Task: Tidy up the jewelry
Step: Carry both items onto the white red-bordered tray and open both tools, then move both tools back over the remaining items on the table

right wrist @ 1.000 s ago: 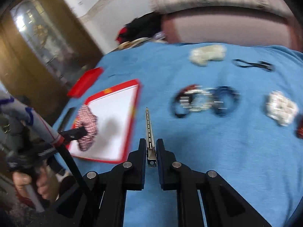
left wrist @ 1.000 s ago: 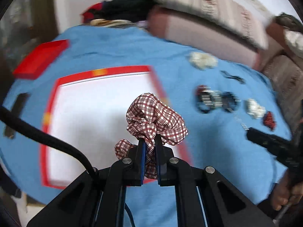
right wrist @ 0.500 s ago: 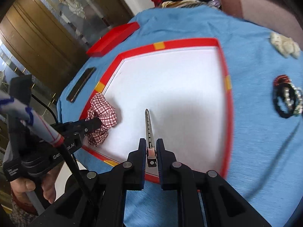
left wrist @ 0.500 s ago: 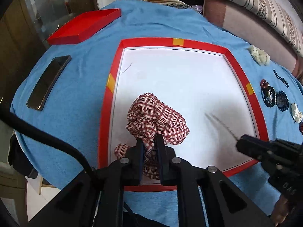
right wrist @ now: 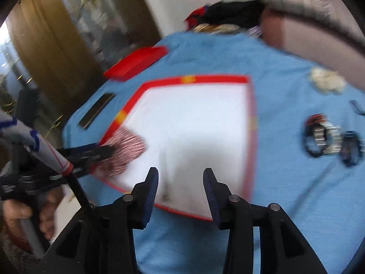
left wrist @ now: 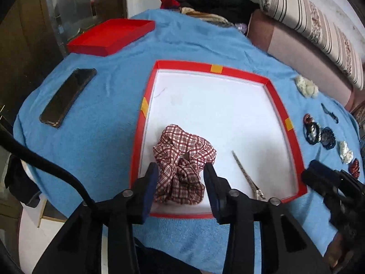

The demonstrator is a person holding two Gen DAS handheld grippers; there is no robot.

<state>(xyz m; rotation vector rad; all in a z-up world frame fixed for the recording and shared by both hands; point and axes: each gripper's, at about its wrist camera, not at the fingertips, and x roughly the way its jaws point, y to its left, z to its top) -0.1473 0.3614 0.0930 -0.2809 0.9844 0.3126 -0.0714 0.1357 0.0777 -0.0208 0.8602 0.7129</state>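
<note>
The left gripper [left wrist: 181, 174] stood with its jaws spread, having just been opening, and the plaid scrunchie [left wrist: 183, 167] lay between them but loose on the white floor of the red-rimmed tray [left wrist: 276, 96], near its near-left corner. Just to the right of the scrunchie lay a slim metal hair clip [left wrist: 247, 178] — also inside the tray, pointing away toward the far side. The right gripper [right wrist: 180, 180] had likewise just been opening and held nothing; its view was blurred. On the blue towel [left wrist: 109, 150], right of the tray, sat a row of bracelets [left wrist: 319, 133] and pale hair ties [left wrist: 306, 86]. Far left — a red lid [left wrist: 109, 37] and a dark phone [left wrist: 68, 97].
</note>
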